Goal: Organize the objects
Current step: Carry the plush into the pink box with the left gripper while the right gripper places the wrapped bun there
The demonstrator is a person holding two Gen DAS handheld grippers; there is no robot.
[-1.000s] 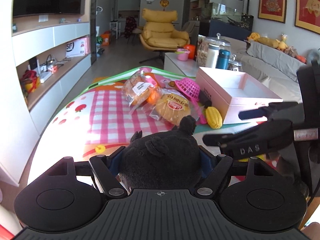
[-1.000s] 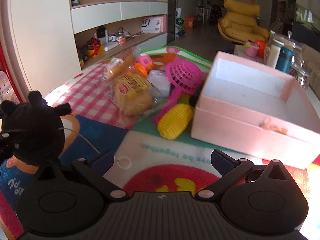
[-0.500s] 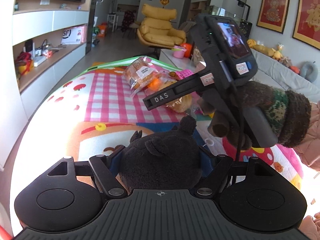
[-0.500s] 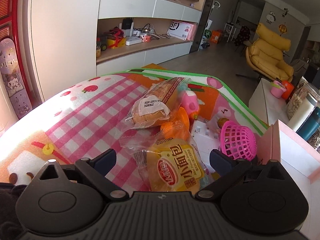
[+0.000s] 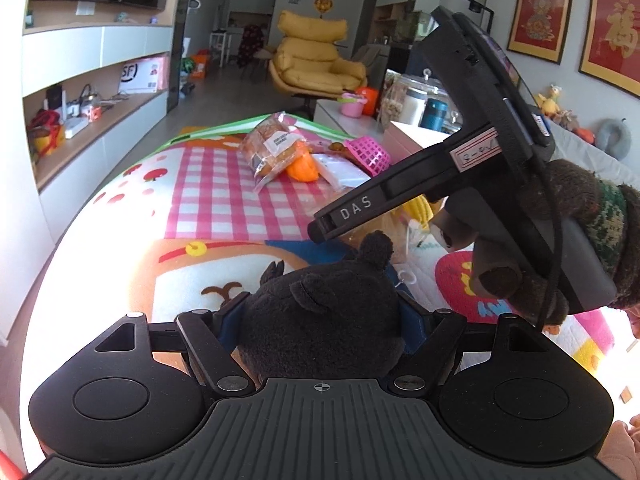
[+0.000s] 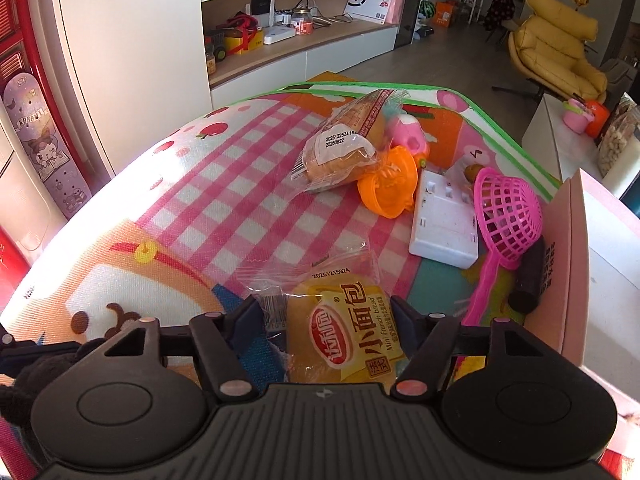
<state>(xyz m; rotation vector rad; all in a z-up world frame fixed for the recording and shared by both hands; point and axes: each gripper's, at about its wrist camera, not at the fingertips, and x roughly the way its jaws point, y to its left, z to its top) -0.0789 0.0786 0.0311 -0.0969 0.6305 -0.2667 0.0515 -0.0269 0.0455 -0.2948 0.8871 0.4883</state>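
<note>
A black plush toy (image 5: 320, 320) fills my left gripper (image 5: 320, 304), whose pads press it from both sides above the play mat. My right gripper (image 6: 328, 312) points down at a yellow mini French bread packet (image 6: 344, 336) lying on the mat. Its jaws are closing, with the packet between them and the pads against the wrapper on each side. In the left wrist view, a finger (image 5: 360, 208) of the right gripper marked DAS crosses just beyond the plush, held by a gloved hand (image 5: 580, 208). The open pink box (image 6: 576, 248) stands at the right.
Beyond the packet lie a bagged loaf (image 6: 344, 148), an orange toy (image 6: 388, 184), a white block (image 6: 444, 220), a pink strainer (image 6: 508, 212) and a black cylinder (image 6: 530, 276) against the box. A yellow corn toy (image 5: 418, 208) shows behind the right gripper. Shelves line the left wall.
My right gripper swung left, away from the pink box, came over the bread packet and narrowed its jaws around it. The left gripper kept the plush and stayed put.
</note>
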